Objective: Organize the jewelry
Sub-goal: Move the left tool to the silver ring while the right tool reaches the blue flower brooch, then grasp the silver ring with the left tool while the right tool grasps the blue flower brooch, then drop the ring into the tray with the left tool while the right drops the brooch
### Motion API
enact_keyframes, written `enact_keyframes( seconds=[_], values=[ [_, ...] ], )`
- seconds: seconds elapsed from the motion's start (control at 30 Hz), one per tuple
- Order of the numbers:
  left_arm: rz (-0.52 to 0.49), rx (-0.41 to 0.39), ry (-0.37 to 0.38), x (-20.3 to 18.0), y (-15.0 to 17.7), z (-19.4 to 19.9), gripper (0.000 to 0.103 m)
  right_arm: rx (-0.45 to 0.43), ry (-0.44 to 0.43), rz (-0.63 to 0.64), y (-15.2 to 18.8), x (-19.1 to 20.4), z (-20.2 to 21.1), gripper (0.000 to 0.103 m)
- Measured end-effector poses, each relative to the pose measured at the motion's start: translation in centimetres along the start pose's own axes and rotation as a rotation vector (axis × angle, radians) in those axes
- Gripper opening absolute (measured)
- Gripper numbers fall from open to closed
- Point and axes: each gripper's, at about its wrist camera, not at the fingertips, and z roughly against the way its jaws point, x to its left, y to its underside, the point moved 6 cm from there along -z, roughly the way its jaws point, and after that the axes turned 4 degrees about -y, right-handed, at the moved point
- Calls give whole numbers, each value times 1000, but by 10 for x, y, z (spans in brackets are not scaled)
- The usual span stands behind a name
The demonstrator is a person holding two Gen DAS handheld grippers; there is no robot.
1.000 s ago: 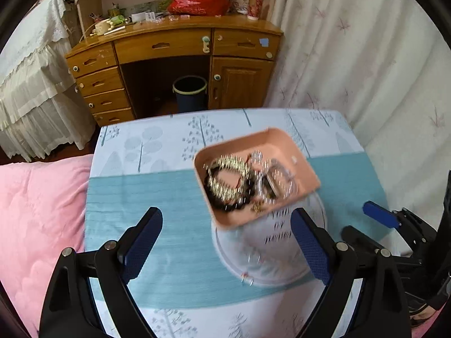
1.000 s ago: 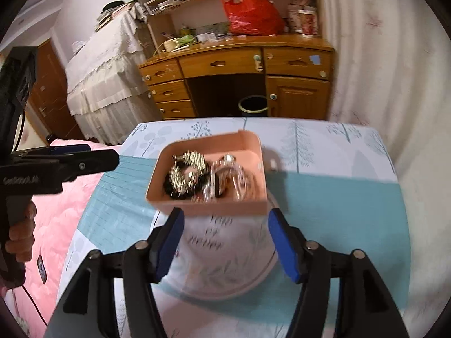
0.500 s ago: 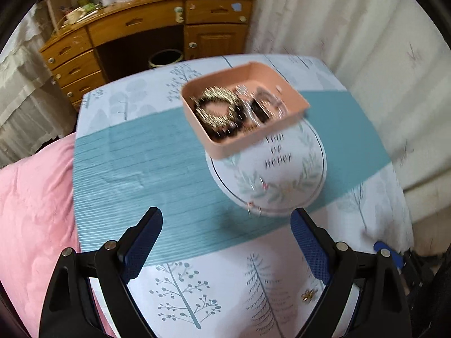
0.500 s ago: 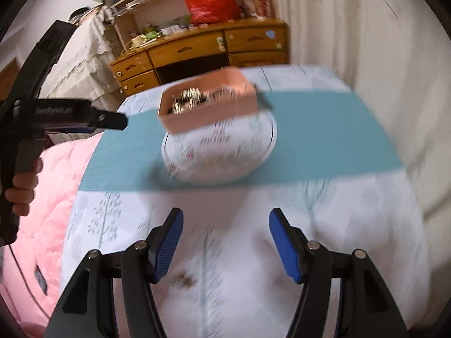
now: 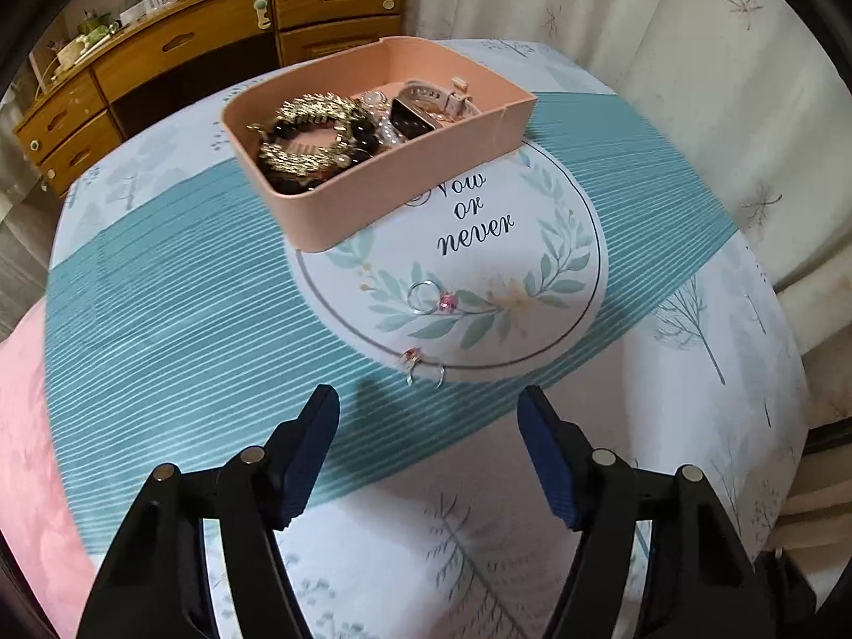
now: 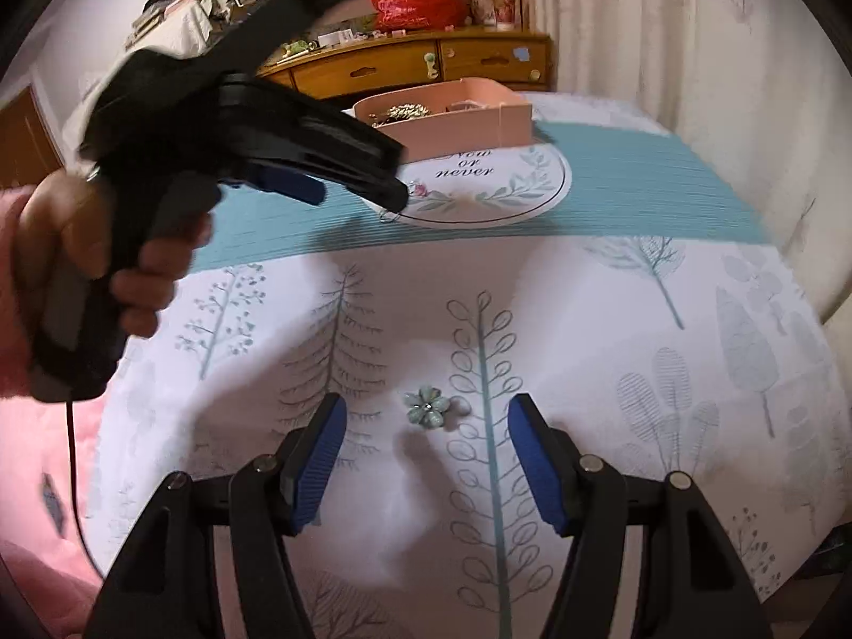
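a: where's the jewelry?

b: most of it sits in the pink box [image 5: 404, 160] at the far edge of the round mat [image 5: 532, 245]. loose pieces are left: a ring [image 5: 426, 298] with a pink stone on the mat, a small piece [image 5: 418, 365] at the mat's near rim, and a flower brooch [image 6: 427, 408] on the cloth, well apart from the box.

a: your tongs?

b: right tongs [image 6: 426, 458] are wide open, empty, with the brooch just ahead between the tips. left tongs [image 5: 428, 452] are also wide open and empty, aimed at the rim piece.

a: how do you take the brooch well?

b: i'd come down low and square, so both pads meet its edges at once. it's flat and the cloth is soft, so i judge a steep pinch would grab fabric or flick it away. close slowly, lift straight.

a: what's changed in the last second?

b: both tongs were up at the box then. now they've drawn back toward me, the right over the brooch, the left near the mat's rim. the box hasn't moved.
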Motion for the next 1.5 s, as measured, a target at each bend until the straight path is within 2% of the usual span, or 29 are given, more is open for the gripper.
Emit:
enact_keyframes(
  seconds=[0.07,0.13,0.2,0.27,0.33,0.4,0.43,0.5,0.53,0.63,0.73,0.9,1.1,1.23,1.37,1.5],
  values=[
    [7,-7,3,-1,-1,-8,59,15,11,24,4,4,-6,53],
    [4,-4,-9,-1,0,-15,46,32,13,35,8,6,-11,46],
    [-15,-44,-32,-2,-1,-14,40,40,19,44,9,7,-14,42],
    [-7,-53,-26,-2,-1,-16,37,42,21,42,7,5,-16,39],
    [-10,-64,-14,-3,-2,-16,31,41,26,38,5,2,-19,37],
    [-20,-75,-24,-2,-2,-16,23,54,30,38,3,1,-23,29],
    [-17,-77,-24,-2,-2,-17,18,66,29,40,3,1,-26,21],
    [6,-76,-5,0,-4,-17,15,69,29,48,3,3,-27,20],
    [22,-74,3,2,-4,-17,8,68,27,50,3,3,-26,20],
    [83,-62,46,10,-5,-17,7,74,4,46,4,3,-26,20],
    [84,-56,48,9,-5,-17,6,91,-22,26,3,1,-25,20],
    [90,-26,70,9,-4,-14,5,113,-90,-83,-5,-10,-27,19],
    [112,-46,78,13,-6,0,5,99,-183,-215,-26,-23,-26,20],
    [137,-39,96,20,-11,12,5,66,-230,-252,-52,-29,-30,20],
    [149,-50,78,33,-21,34,5,-1,-275,-279,-94,-37,-34,20],
    [155,-58,56,42,-35,51,5,-63,-288,-252,-137,-42,-39,20]
  ],
)
